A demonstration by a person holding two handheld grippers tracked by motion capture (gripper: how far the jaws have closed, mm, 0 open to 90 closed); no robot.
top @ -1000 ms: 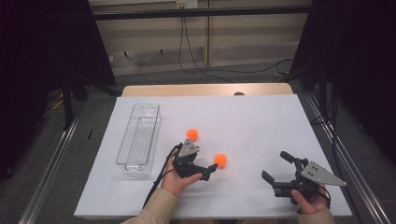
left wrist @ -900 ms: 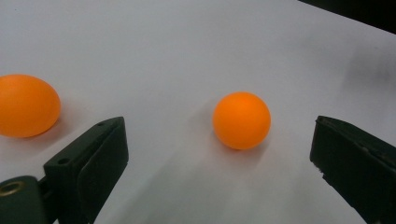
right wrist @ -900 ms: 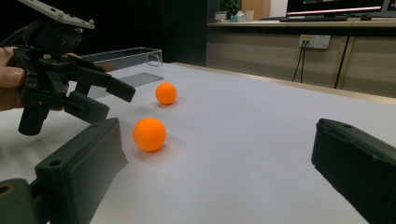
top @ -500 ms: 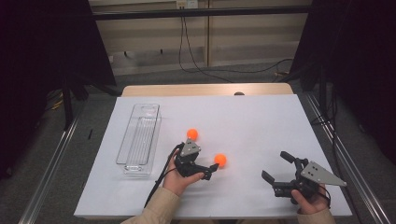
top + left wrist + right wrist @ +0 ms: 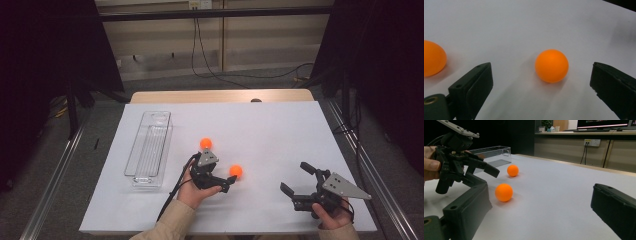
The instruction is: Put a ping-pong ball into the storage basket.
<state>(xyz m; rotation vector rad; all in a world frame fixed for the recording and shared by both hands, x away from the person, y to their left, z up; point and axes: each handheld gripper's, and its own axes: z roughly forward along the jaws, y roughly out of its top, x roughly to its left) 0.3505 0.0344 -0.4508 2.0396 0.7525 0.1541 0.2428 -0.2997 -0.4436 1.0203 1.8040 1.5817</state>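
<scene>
Two orange balls lie on the white table sheet. The nearer ball (image 5: 236,171) (image 5: 551,65) rests just ahead of my left gripper (image 5: 226,178) (image 5: 541,86), between the lines of its open jaws and touching neither. The other ball (image 5: 205,143) (image 5: 432,61) sits apart, beyond the gripper's grey plate. My right gripper (image 5: 295,177) (image 5: 539,195) stands open near the front right of the table, holding nothing. From it I look across at the near ball (image 5: 504,192), the far ball (image 5: 513,170) and the left gripper (image 5: 482,173) in a hand.
A clear plastic tray (image 5: 149,147) (image 5: 491,155) with nothing in it lies lengthwise on the left of the white sheet (image 5: 280,130). A cable trails from the left gripper toward the front edge. Dark frames flank the table on both sides.
</scene>
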